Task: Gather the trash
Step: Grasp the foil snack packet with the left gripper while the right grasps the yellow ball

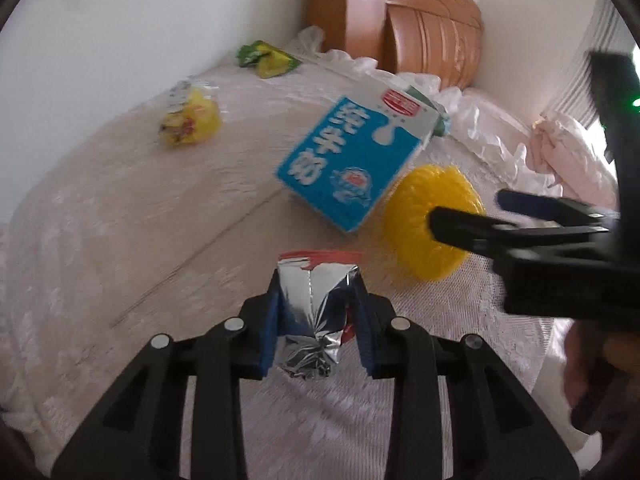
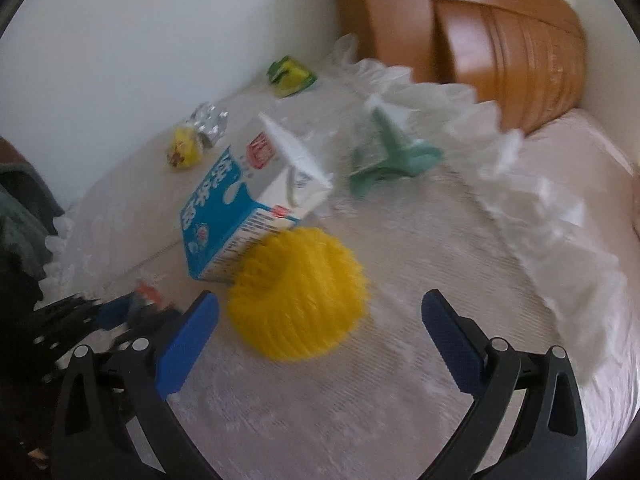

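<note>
My left gripper [image 1: 318,282] is shut on a crumpled silver foil wrapper [image 1: 316,320] with a red edge, just above the lace bed cover [image 1: 120,220]. Beyond it lies a blue and white milk carton [image 1: 352,160], and a yellow foam fruit net [image 1: 412,204] leans against it. My right gripper [image 1: 468,208] comes in from the right over that net. In the right wrist view its jaws [image 2: 320,298] stand wide open with the yellow net [image 2: 296,320] just ahead between the tips, not touching. The milk carton [image 2: 224,216] lies behind.
A yellow snack wrapper [image 1: 192,116] and a green-yellow wrapper [image 1: 268,58] lie near the white wall. A crumpled teal carton [image 2: 392,152] sits beside the ruffled white trim [image 2: 540,200]. A wooden headboard [image 2: 500,32] stands at the back. A pink pillow [image 1: 560,148] lies at right.
</note>
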A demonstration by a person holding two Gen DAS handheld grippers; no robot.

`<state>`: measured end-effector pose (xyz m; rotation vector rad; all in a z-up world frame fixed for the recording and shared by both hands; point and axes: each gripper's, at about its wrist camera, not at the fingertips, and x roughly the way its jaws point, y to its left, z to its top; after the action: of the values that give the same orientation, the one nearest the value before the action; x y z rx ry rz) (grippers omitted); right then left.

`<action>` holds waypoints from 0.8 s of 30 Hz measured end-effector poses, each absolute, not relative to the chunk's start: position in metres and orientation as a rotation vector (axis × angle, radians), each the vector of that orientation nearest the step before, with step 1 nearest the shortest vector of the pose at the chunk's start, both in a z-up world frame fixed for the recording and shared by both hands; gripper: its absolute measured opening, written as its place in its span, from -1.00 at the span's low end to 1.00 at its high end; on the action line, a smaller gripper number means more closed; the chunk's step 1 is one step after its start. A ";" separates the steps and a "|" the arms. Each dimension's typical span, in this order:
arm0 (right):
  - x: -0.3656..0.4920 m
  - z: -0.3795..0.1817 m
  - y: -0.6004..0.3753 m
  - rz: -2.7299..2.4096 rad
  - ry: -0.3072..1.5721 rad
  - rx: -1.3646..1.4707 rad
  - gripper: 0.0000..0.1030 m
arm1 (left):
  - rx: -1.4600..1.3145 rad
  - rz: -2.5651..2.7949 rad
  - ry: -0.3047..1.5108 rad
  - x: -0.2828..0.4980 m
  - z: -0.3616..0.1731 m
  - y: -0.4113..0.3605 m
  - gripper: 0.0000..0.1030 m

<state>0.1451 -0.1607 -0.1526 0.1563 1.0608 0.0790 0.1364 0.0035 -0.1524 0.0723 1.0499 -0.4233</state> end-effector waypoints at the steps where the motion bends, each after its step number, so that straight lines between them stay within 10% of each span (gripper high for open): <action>1: 0.149 -0.156 -0.157 0.090 1.070 0.153 0.95 | 0.066 -0.416 1.054 0.135 -0.150 0.007 -0.38; 5: 0.154 -0.163 -0.149 0.132 1.092 0.161 0.69 | 0.053 -0.387 1.047 0.129 -0.135 0.017 -0.38; 10: 0.148 -0.159 -0.152 0.183 1.092 0.204 -0.19 | 0.037 -0.390 1.015 0.116 -0.114 0.019 -0.38; 24: 0.054 -0.104 -0.214 0.061 0.961 0.318 -0.20 | 0.099 -0.489 0.945 0.074 -0.079 -0.021 -0.38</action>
<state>0.0545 -0.2138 -0.1044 0.3183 0.9612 0.0614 0.0744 -0.0211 -0.0791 0.0987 0.9452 -0.4888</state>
